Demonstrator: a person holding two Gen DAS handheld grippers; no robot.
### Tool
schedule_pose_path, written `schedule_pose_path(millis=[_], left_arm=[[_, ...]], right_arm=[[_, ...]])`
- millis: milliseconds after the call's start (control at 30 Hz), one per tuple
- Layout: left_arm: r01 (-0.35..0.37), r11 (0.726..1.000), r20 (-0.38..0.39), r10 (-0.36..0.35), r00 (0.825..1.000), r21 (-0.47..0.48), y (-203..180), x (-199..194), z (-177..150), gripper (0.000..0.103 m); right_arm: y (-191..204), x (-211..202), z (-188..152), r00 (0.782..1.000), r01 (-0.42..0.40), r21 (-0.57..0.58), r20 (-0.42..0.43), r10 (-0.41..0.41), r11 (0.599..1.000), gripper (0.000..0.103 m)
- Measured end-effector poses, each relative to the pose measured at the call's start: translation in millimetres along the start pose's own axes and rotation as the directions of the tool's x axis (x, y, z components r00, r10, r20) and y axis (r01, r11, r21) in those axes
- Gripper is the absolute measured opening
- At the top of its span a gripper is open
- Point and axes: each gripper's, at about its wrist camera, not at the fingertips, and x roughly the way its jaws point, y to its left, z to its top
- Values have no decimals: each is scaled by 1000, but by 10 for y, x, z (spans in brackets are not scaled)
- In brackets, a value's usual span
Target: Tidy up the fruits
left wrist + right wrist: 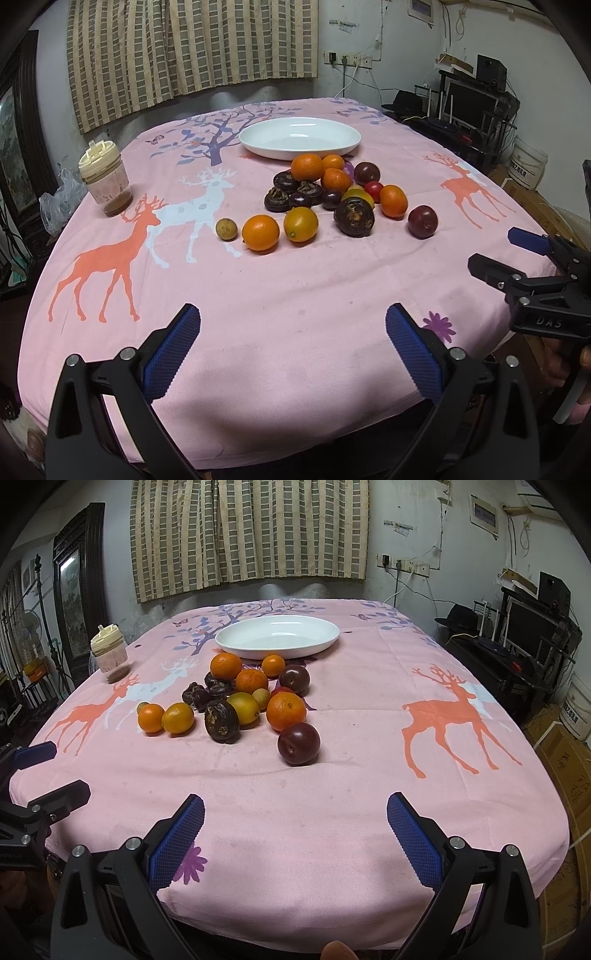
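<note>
Home room: deer-print tablecloth, checked curtains, framed picture, cluttered electronics shelf.

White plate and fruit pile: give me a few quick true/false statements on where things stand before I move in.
1. The white plate holds no fruit. True.
2. The right gripper grips a plum. False: its jaws are open and hold nothing.
3. The nearest plum lies apart from the fruit pile. True.
4. The jar stands on the plate. False: it stands on the tablecloth, off to the left.
5. The left gripper is open. True.
</note>
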Motion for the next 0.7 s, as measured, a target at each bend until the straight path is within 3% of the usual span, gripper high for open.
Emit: schedule_pose_path(millis=[233,400,700], left_arm=[[-8,998,-29,6,1000,-64,285,171,-76,98],[-10,995,-47,5,999,-103,484,316,-33,98],[34,986,-77,-47,996,-162,767,611,88,98]], right_arm=[[-82,260,-25,999,-48,52,-5,48,997,98],[-164,446,64,998,-62,69,-13,63,996,79],[-116,922,322,993,-81,35,-82,84,996,64]])
